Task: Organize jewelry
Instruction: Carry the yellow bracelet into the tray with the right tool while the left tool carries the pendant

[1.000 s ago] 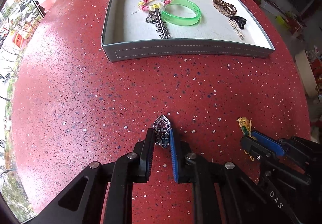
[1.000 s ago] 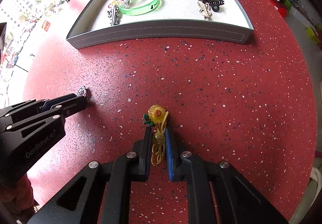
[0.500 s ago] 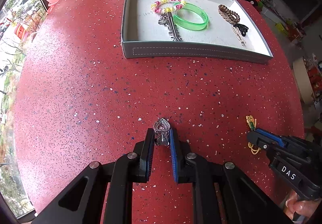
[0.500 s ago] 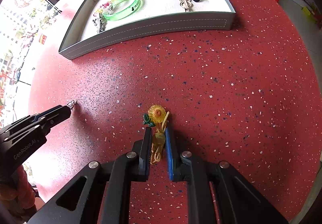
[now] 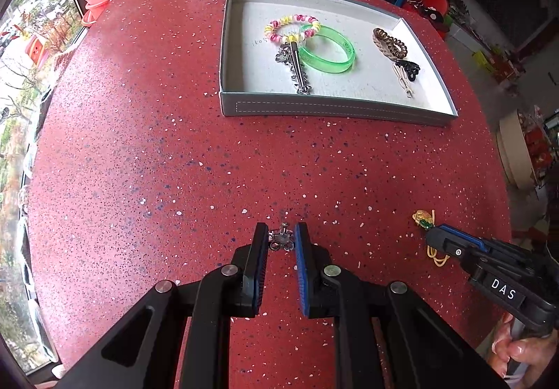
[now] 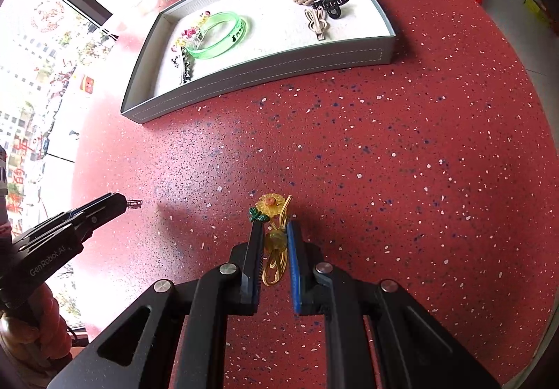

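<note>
- Small silver metal ornament (image 5: 281, 242) is clamped at the very tips of the left gripper (image 5: 281, 239), above the red speckled bench (image 5: 139, 162).
- Yellow sunflower hair tie with gold elastic loop (image 6: 270, 211) is pinched by the right gripper (image 6: 274, 232); fingers narrow, flower sticking out past the tips.
- Grey shallow tray (image 5: 332, 108) is well apart from both, already loaded with a green translucent bangle (image 5: 328, 52) and clips.
- Risk: the silver piece is held by little; a slip is likely if the wrist is rolled.
- Risk: the dangling elastic could be snagged on the tray wall during entry.
</note>
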Available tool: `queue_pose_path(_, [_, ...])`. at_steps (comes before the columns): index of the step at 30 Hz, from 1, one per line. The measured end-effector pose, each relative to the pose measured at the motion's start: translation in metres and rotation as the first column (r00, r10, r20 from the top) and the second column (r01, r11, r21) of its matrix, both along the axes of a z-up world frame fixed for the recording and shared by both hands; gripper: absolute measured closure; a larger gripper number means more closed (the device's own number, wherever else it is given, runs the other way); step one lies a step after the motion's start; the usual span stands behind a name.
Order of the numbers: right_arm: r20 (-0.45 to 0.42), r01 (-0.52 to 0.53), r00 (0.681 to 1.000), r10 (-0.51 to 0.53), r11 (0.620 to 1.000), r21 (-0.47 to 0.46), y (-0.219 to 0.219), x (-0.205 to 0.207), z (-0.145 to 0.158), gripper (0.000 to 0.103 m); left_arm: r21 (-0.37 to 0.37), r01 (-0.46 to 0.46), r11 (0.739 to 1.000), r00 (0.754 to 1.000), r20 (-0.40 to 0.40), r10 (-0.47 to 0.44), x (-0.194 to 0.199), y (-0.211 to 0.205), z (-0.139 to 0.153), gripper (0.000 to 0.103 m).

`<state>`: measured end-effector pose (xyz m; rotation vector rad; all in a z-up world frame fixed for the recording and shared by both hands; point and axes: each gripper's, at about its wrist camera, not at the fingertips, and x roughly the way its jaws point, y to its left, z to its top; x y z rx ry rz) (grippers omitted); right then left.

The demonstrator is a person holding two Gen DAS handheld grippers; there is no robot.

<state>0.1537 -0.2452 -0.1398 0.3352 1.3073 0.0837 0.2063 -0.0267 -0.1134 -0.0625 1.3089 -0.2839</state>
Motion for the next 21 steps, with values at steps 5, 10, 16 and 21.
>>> queue_pose_path(5, [0.01, 0.0, 1.0, 0.0, 1.0, 0.011, 0.002, 0.001, 0.007, 0.089, -0.036, -0.022, 0.999, 1.0, -0.014, 0.022, -0.001, 0.011, 0.003, 0.069])
queue_pose_path(10, [0.009, -0.005, 1.0, 0.005, 1.0, 0.023, -0.002, 0.003, 0.013, 0.089, -0.015, -0.022, 1.0, 1.0, -0.012, 0.022, 0.002, 0.01, 0.004, 0.069])
queue_pose_path(16, [0.012, -0.011, 1.0, 0.011, 1.0, 0.02, -0.008, 0.01, 0.02, 0.089, -0.009, -0.017, 1.0, 1.0, 0.001, 0.017, 0.006, -0.001, 0.007, 0.069])
queue_pose_path(21, [0.012, -0.021, 1.0, 0.021, 1.0, 0.015, -0.012, 0.015, 0.023, 0.089, 0.022, 0.002, 1.0, 1.0, 0.028, -0.002, 0.009, -0.013, 0.012, 0.069])
